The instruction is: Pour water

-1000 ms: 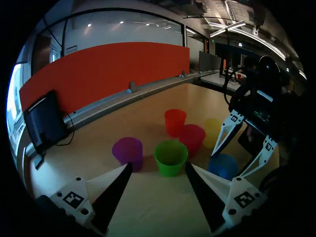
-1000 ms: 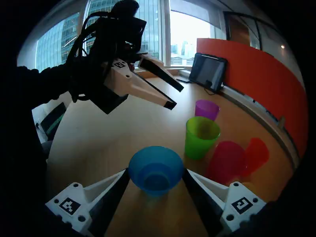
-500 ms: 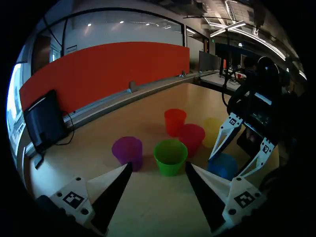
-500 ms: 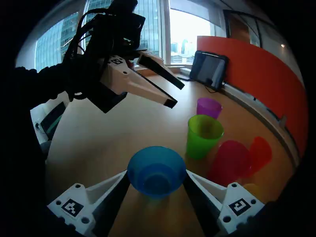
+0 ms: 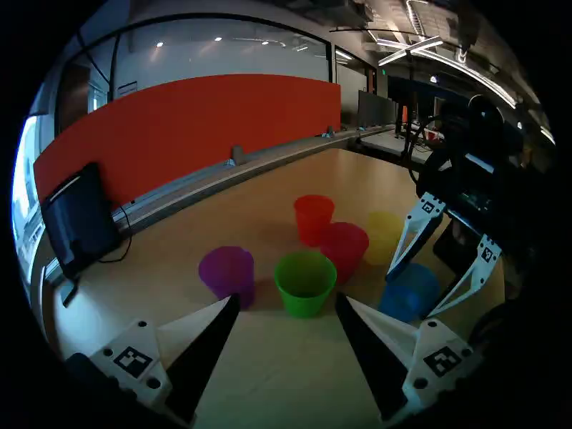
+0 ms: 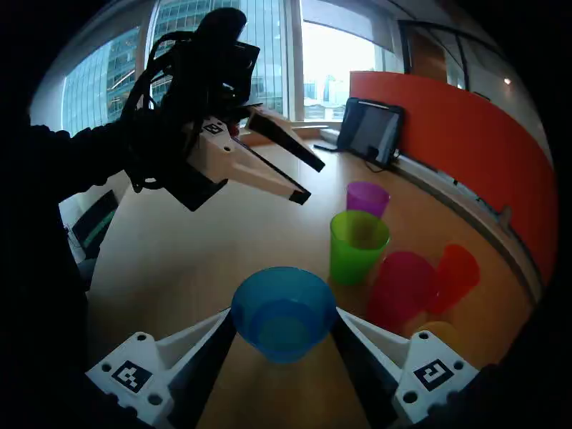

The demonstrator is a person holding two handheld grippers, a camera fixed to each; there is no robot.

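Wood tabletop [image 5: 286, 372]: right gripper [image 6: 282, 312] pinches blue cup [image 6: 282, 325] near green cup [image 6: 357, 247], probably for pouring; left gripper [image 5: 286, 297] spread, empty.

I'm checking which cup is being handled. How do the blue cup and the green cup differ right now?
Colour: the blue cup is a solid-looking blue, while the green cup is a translucent green.
Hold: the blue cup sits clamped between the fingers of the right gripper, while the green cup stands free on the table, untouched.
Both are upright, open-topped, tapered cups.
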